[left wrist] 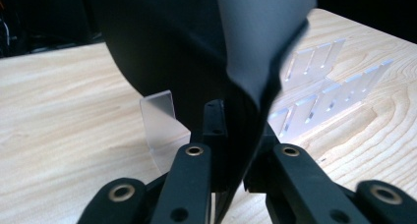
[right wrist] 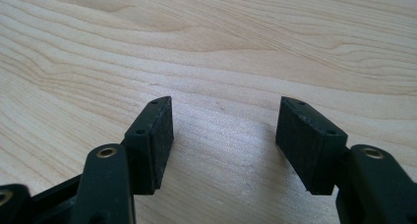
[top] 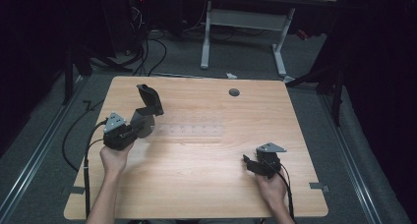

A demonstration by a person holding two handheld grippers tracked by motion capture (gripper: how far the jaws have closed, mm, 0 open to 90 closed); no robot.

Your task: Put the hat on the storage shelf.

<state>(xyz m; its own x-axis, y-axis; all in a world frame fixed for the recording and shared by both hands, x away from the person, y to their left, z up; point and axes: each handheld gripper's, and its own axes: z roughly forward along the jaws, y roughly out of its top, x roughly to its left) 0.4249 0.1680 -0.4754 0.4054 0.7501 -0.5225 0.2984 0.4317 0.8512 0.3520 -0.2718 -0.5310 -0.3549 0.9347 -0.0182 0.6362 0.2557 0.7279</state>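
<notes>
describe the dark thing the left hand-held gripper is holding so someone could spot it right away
On the light wooden table, look to its left half, just above the clear slotted acrylic rack. The left hand-held gripper pinches a dark bent sheet that stands up from its jaws. It is opaque and near black; the rack is see-through.

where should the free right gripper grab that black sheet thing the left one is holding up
Likely the raised far end of the black sheet, coming in from the right side. The left gripper clamps its lower edge, and the top curls up off the table, leaving thin free edges that the open right gripper could pinch.
</notes>
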